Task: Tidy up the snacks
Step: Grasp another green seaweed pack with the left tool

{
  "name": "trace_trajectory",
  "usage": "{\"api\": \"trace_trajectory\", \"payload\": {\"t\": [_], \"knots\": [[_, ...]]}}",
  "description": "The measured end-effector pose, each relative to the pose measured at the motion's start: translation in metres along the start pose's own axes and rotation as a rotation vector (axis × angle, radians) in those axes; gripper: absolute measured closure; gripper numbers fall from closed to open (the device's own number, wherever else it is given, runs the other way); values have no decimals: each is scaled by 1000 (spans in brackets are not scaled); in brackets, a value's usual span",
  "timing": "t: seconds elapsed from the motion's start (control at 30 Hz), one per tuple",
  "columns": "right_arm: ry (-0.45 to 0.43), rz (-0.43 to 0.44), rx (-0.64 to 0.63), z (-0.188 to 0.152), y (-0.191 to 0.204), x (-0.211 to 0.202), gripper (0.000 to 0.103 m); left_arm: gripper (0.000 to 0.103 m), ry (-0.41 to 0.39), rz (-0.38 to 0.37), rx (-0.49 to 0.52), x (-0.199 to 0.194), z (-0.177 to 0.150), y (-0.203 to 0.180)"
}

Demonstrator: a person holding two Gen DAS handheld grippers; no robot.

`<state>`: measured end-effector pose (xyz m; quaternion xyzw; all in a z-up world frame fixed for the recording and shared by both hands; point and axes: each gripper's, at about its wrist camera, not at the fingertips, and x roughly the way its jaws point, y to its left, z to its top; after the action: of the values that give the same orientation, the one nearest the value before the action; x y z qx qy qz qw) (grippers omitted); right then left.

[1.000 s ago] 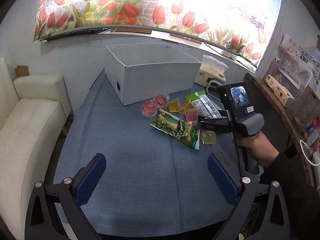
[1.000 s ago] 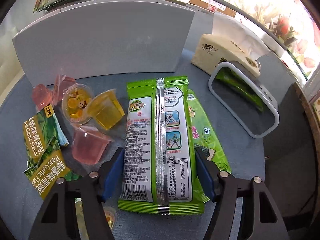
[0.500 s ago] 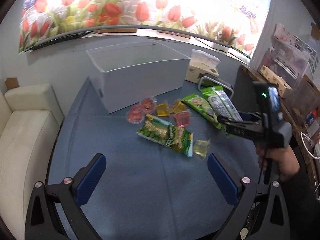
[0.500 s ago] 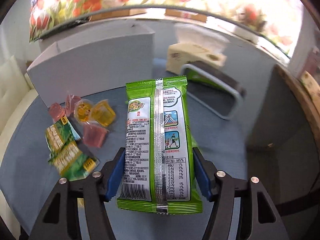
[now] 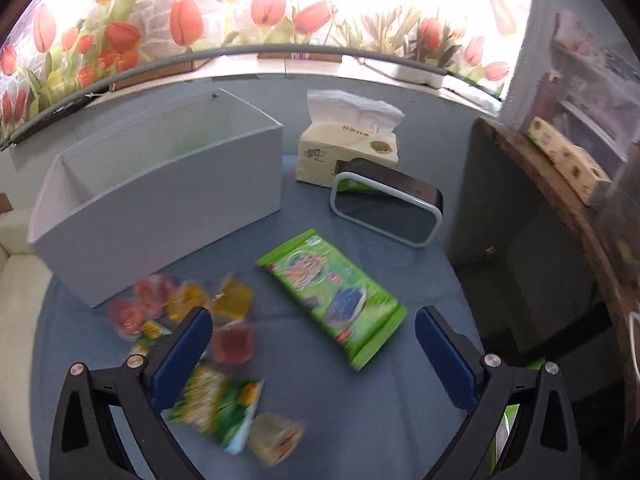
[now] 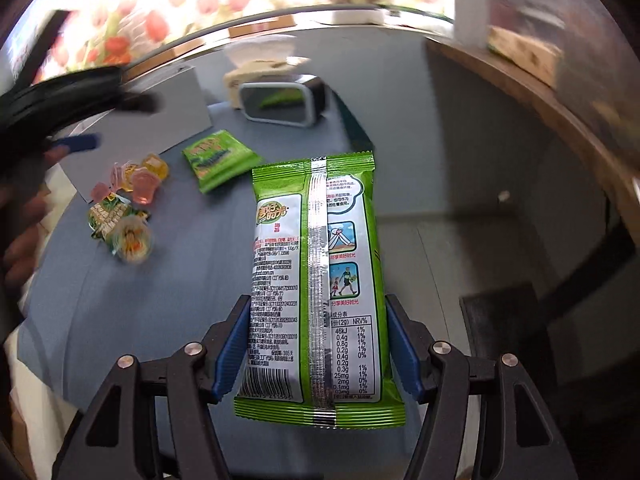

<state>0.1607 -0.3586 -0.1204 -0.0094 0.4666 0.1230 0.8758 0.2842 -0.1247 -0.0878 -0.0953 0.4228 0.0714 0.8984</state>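
Observation:
My right gripper (image 6: 316, 344) is shut on a green snack packet (image 6: 316, 280), held back side up, high above the blue table (image 6: 168, 288). A second green packet (image 5: 332, 292) lies flat on the table; it also shows in the right wrist view (image 6: 218, 158). My left gripper (image 5: 312, 344) is open and empty above the table, just short of that packet. Several jelly cups (image 5: 180, 304) and a small green pea packet (image 5: 216, 404) lie at the left. The white storage box (image 5: 160, 200) stands open behind them.
A tissue pack (image 5: 348, 148) and a small dark bin with a white rim (image 5: 384, 216) stand at the back right. A wooden shelf (image 5: 560, 184) runs along the right edge. A cream sofa (image 5: 16, 288) is at the left.
My right gripper has lifted the green packet up and back, away from the pile. My left gripper has moved forward and right, closer to the snacks and the second packet.

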Motion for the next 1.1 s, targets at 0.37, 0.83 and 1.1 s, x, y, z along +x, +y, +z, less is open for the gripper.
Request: {"api": "trace_trajectory", "payload": {"t": [0.37,0.83,1.1], "knots": [[-24,58,39,-28,-29,-40,35,0,165,242,-157,120,11,-49],[-52,104,41,-31,-32,-44,35,26,167,240,-202,137,13,-40],[-57,108,29,-26,-28,-44,35,31,164,157,-181,118,14,-33]]}}
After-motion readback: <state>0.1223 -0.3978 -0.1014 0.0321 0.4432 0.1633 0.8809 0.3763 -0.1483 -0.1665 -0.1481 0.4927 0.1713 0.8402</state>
